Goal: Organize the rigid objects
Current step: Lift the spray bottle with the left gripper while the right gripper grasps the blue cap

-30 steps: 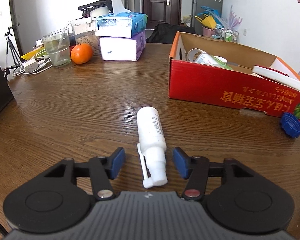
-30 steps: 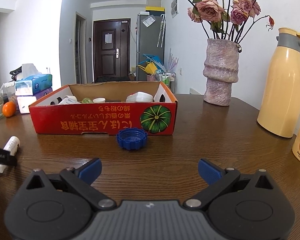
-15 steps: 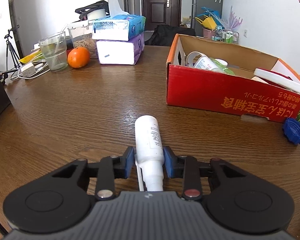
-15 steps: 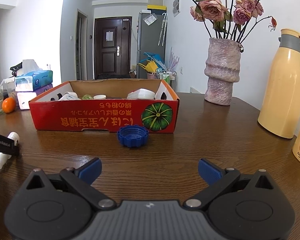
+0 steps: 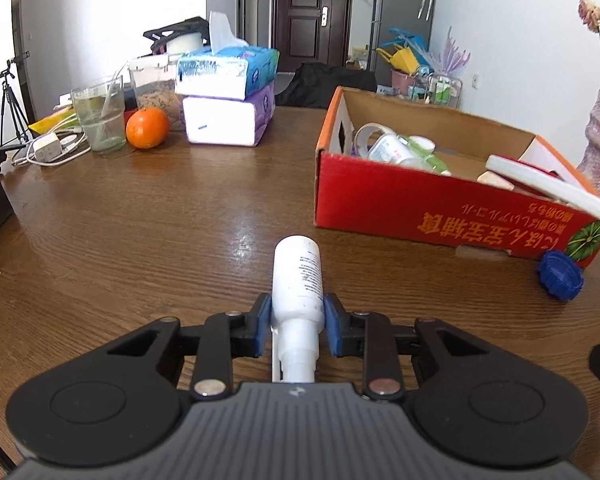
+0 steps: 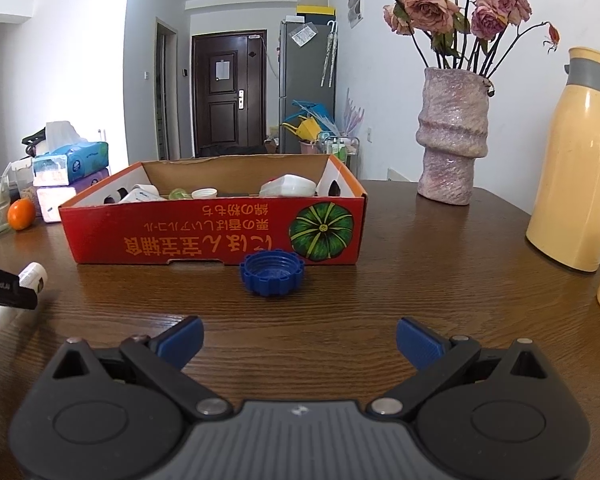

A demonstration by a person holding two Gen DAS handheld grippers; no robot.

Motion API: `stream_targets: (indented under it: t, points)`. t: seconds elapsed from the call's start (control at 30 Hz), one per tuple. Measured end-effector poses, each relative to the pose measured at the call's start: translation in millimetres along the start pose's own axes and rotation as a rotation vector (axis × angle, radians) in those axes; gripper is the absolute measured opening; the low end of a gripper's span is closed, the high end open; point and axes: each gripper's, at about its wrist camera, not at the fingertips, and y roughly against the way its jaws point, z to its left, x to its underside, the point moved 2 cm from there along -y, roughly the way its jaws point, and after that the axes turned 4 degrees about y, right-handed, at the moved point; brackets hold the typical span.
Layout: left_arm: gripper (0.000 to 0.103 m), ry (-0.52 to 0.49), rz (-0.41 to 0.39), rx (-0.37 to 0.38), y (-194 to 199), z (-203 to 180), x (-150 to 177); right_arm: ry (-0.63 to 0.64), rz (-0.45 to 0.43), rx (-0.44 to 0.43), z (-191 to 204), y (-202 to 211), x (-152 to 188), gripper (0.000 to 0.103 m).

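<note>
White spray bottle [image 5: 298,280] — clamped in left tool [image 5: 296,322]

I am counting on the table [image 5: 140,216]: one white spray bottle [image 5: 298,280], one blue cap [image 6: 271,272], one red box [image 6: 212,232], two tissue packs [image 5: 228,96], one orange [image 5: 147,128], one glass [image 5: 99,118], one vase [image 6: 452,136], one yellow thermos [image 6: 572,168].

We cannot read the small print on the white bottle [image 5: 298,280]. Its nozzle end is hidden behind the left hand-held gripper [image 5: 296,322]. At three o'clock, the yellow jug [image 6: 576,168] is cut off by the frame edge.
</note>
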Motion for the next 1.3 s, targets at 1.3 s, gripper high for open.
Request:
stream_targets:
  t: [1.3]
  points:
    - [0.029,-0.084,-0.037,0.099,-8,-71,-14,0.002,0.125,-0.122,-11,-102,-40,0.081]
